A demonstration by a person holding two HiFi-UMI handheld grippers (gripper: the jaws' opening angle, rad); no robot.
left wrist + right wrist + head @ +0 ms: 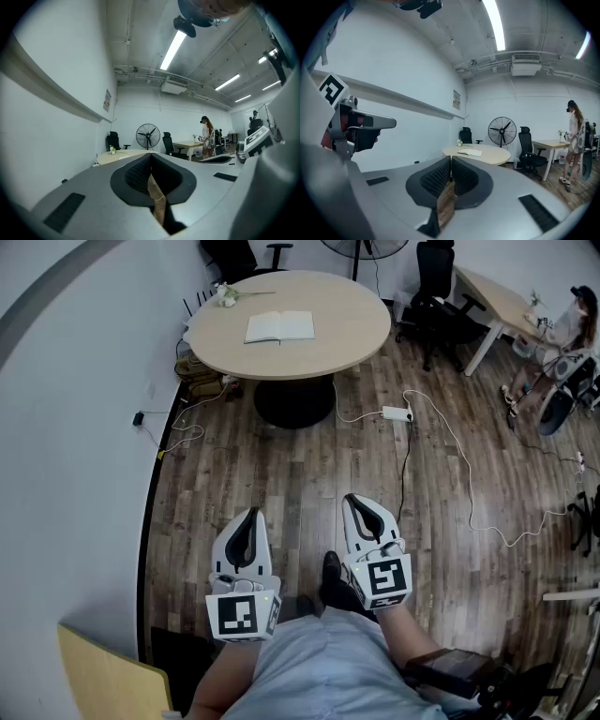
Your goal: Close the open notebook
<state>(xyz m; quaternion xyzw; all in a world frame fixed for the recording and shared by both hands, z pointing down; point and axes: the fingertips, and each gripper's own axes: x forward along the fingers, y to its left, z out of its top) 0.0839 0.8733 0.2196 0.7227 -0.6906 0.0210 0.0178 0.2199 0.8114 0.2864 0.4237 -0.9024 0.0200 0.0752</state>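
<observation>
Standing off: both grippers idle, notebook not yet reached.
Nearest us, the left gripper [251, 515] and the right gripper [355, 500] hang over the wood floor [281, 474], each with its jaws pressed together on nothing. Well beyond them, the open notebook [279, 327] lies flat on the round table [352, 329], left of its middle. We judge it light, with limp pages and a stiffer cover: slip one jaw under a cover's outer edge and fold it across the spine.

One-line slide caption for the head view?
Left tongs and right tongs, shut and empty, face the open notebook on the round table.
</observation>
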